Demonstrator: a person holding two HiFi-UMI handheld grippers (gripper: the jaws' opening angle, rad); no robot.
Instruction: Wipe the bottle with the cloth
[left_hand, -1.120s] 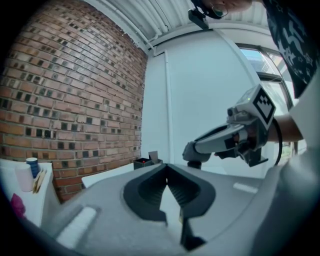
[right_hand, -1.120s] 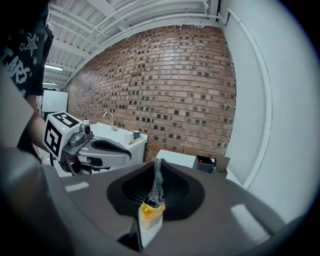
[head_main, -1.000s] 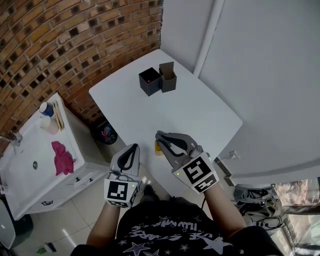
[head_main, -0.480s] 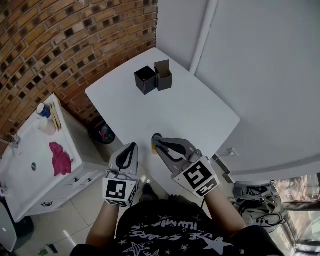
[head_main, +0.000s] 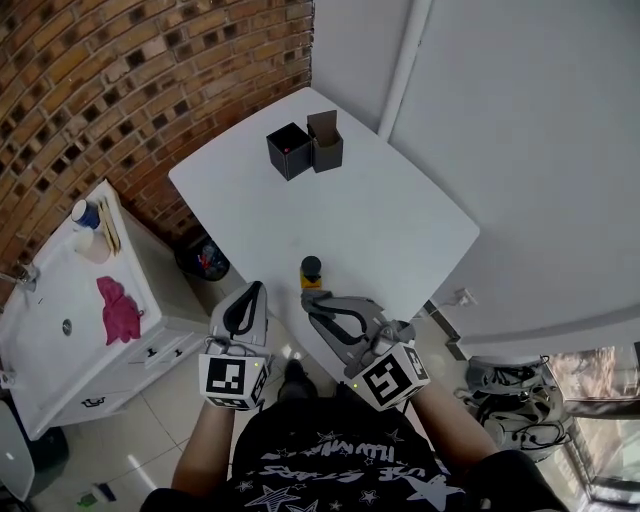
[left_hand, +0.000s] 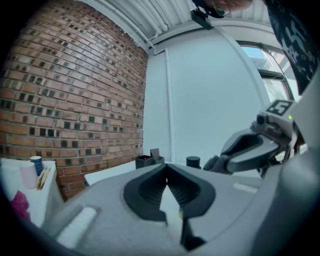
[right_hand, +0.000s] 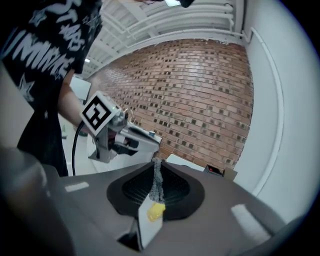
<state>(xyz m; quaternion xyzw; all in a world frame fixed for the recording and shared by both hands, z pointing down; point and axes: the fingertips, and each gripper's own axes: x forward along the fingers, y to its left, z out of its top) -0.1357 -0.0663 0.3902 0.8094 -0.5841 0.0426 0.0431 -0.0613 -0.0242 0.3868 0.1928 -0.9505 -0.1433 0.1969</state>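
Note:
A small bottle (head_main: 311, 270) with a dark cap and yellow body stands upright near the front edge of the white table (head_main: 390, 215). Its cap (left_hand: 193, 161) also shows in the left gripper view. My right gripper (head_main: 309, 298) sits just short of it, apart from it, jaws together. In the right gripper view (right_hand: 156, 162) a thin grey and yellow strip shows in the slit between the jaws. My left gripper (head_main: 252, 291) hovers off the table's left edge, shut and empty (left_hand: 166, 166). A pink cloth (head_main: 118, 310) lies on the white cabinet at the left.
Two black boxes (head_main: 288, 150) (head_main: 325, 142) stand at the table's far side. The white sink cabinet (head_main: 50, 345) at the left carries a blue-rimmed cup (head_main: 85, 213). A brick wall runs behind. Cables and bags (head_main: 510, 400) lie on the floor at the right.
My right gripper has drawn back toward me and rolled, uncovering the bottle, which now stands in full view ahead of its tips. The left gripper has hardly moved.

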